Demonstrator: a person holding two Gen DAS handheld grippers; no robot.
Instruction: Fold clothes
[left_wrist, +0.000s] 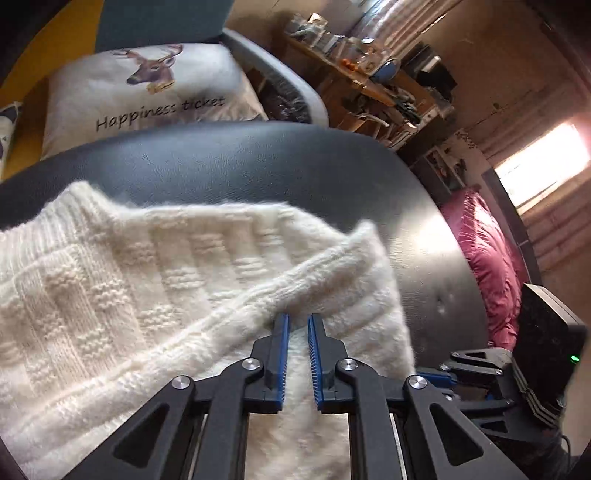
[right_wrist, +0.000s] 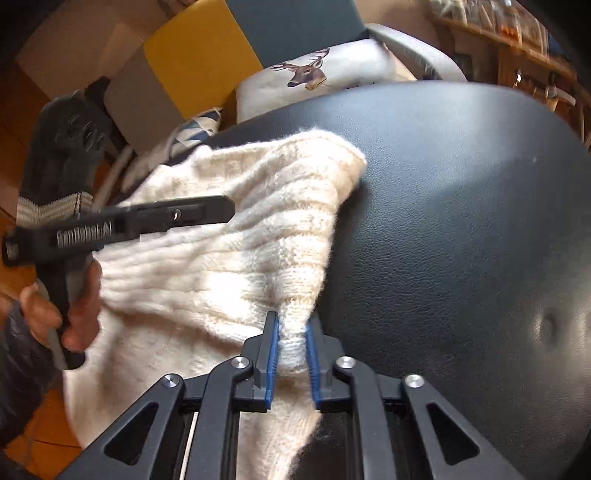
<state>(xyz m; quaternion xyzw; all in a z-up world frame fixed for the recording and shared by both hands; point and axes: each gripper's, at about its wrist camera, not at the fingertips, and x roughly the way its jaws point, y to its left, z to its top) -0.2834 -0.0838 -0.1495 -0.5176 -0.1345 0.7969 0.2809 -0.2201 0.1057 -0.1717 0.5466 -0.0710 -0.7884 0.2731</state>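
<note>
A cream knitted sweater (left_wrist: 110, 295) lies spread over a black leather seat (left_wrist: 240, 162). In the left wrist view my left gripper (left_wrist: 297, 318) sits on the sweater's ribbed hem, its blue pads close together with knit filling the narrow gap. In the right wrist view my right gripper (right_wrist: 291, 322) is shut on a bunched ribbed edge of the sweater (right_wrist: 221, 277), at the sweater's right side beside bare leather (right_wrist: 461, 221). The left gripper (right_wrist: 231, 209) shows there from the side, held by a hand (right_wrist: 77, 317) over the sweater's left part.
A white deer cushion (left_wrist: 147, 85) leans behind the seat, next to a grey armrest (left_wrist: 288, 81). A pink quilt (left_wrist: 487, 266), a cluttered wooden shelf (left_wrist: 369, 74) and a bright window (left_wrist: 543, 162) lie to the right. Wooden floor (right_wrist: 37, 424) shows at the left.
</note>
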